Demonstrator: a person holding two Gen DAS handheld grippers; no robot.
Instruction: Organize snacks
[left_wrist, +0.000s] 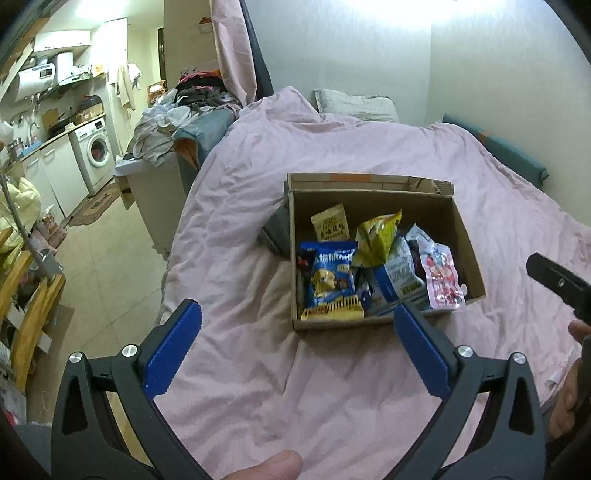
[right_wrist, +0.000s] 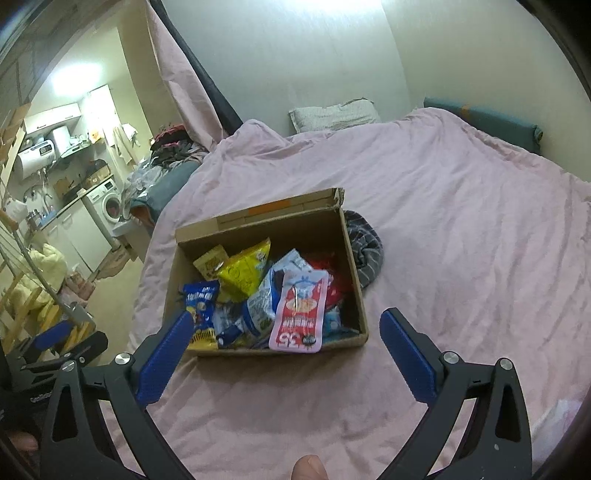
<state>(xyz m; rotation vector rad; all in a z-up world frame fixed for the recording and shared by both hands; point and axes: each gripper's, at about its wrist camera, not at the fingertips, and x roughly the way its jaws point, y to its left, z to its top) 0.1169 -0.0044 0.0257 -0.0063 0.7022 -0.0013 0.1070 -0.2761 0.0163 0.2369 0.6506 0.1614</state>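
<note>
An open cardboard box sits on a pink duvet, filled with snack packets. Among them are a blue packet, a yellow-green bag, a small tan packet and a pink pouch. My left gripper stands open and empty, short of the box's near wall. In the right wrist view the same box shows the pink pouch leaning over its near rim and the yellow bag behind. My right gripper is open wide, holds nothing, and is clear of the box.
A grey striped cloth lies against the box's right side. A pillow rests at the wall. The bed's left edge drops to a tiled floor, with a clothes pile, a washing machine and a wooden rack beyond.
</note>
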